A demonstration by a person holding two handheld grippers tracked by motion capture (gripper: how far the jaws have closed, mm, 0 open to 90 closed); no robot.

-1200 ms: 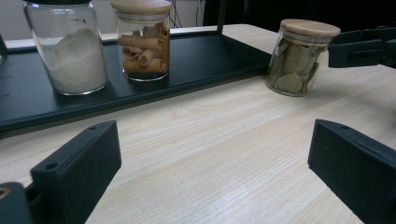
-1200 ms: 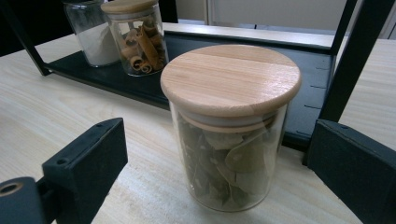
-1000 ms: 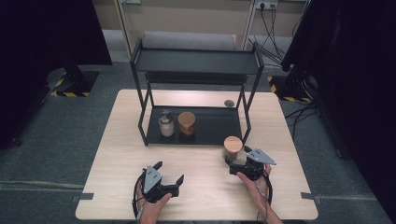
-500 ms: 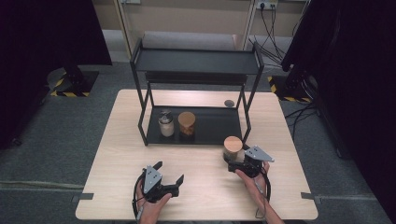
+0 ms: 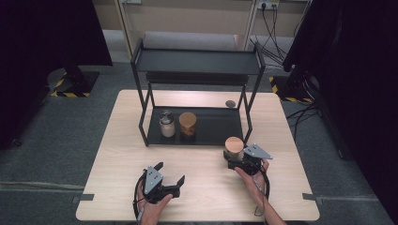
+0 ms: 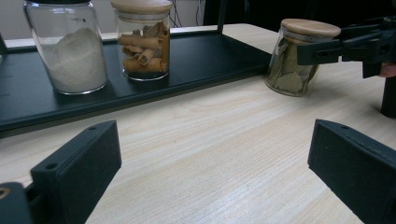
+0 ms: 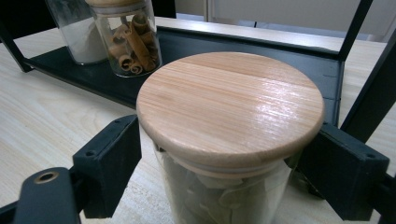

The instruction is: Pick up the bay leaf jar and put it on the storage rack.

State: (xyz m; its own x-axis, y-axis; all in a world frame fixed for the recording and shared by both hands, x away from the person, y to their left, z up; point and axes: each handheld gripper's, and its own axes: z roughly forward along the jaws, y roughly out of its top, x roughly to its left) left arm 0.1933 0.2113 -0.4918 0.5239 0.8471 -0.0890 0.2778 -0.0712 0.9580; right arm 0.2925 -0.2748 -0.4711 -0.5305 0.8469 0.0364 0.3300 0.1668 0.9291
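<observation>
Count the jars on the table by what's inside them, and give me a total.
White powder jar: 1
Cinnamon stick jar: 1
Dried leaf jar: 1
Total: 3

Clear glass jar with a round pale wooden lid (image 5: 233, 146), lid on, packed with dull green dried leaves. Stands upright on the light wood tabletop, right of centre in the high view, just in front of the black shelf rack's right front leg. In the left gripper view (image 6: 299, 58) it sits upper right; in the right gripper view (image 7: 231, 121) the lid fills mid-frame.
</observation>
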